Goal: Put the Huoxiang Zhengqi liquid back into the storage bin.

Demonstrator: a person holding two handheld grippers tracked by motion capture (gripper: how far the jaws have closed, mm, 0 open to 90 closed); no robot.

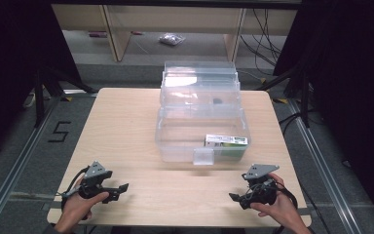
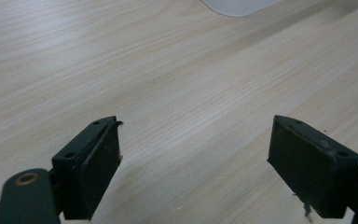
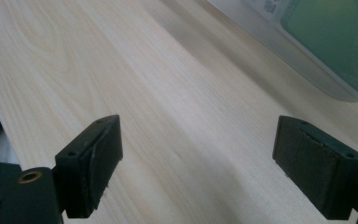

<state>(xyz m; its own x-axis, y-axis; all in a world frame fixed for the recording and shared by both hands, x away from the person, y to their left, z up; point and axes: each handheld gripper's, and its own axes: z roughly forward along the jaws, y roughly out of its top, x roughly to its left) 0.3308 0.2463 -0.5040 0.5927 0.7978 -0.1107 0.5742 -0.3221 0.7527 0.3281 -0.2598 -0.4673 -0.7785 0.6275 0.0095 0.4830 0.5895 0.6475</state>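
I'm at a light wood table [image 1: 126,126], and the landmark is the clear plastic storage box [image 1: 175,141] w/ tiered trays folded open, sitting at the table's middle toward the far edge. Everything below is placed relative to that box.

Its upper trays [image 1: 199,83] step back and up from the main tub toward the far side. A small dark item [image 1: 217,101] lies in one of those trays; too small to tell what it is. Inside the tub, at its right front corner, there's a green-and-white carton [image 1: 226,141] lying flat. A clear latch tab [image 1: 203,156] hangs at the middle of the box's front wall.

My left hand [image 1: 75,204] is well in front of the box and off to its left, near the table's near edge, holding my left gripper [image 1: 122,188], tips pointing right. In the left gripper view the jaws stand wide apart w/ bare wood between them and nothing held; a pale rounded bit of the box [image 2: 240,5] shows at top.

My right hand [image 1: 277,207] is in front of the box and to its right, holding my right gripper [image 1: 234,197], tips pointing left. Jaws wide too, nothing between them. In the right gripper view the box wall [image 3: 307,60] sits top right w/ the green carton [image 3: 340,37] showing through it.
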